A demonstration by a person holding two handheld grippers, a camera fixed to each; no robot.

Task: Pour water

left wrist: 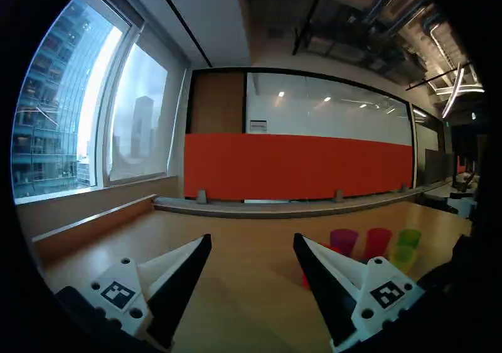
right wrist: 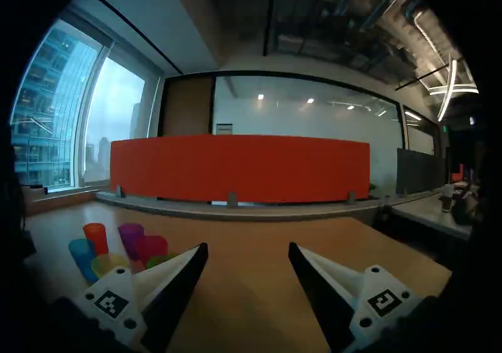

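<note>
Several coloured plastic cups stand in a cluster on the wooden table (left wrist: 251, 252). In the left gripper view the purple cup (left wrist: 343, 240), a pink cup (left wrist: 377, 242) and green cups (left wrist: 408, 238) sit to the right, just beyond my right fingertip. My left gripper (left wrist: 252, 243) is open with nothing between its fingers. In the right gripper view the cluster lies at the lower left: an orange cup (right wrist: 96, 237), a blue cup (right wrist: 82, 255), a purple cup (right wrist: 131, 237) and a pink cup (right wrist: 152, 248). My right gripper (right wrist: 248, 249) is open and empty, to the right of the cups.
An orange divider panel (left wrist: 295, 164) runs along the table's far edge, with a glass wall behind it. Large windows (left wrist: 69, 120) stand to the left. Another desk with dark objects (right wrist: 455, 205) lies to the far right. Bare tabletop (right wrist: 251, 271) stretches ahead of both grippers.
</note>
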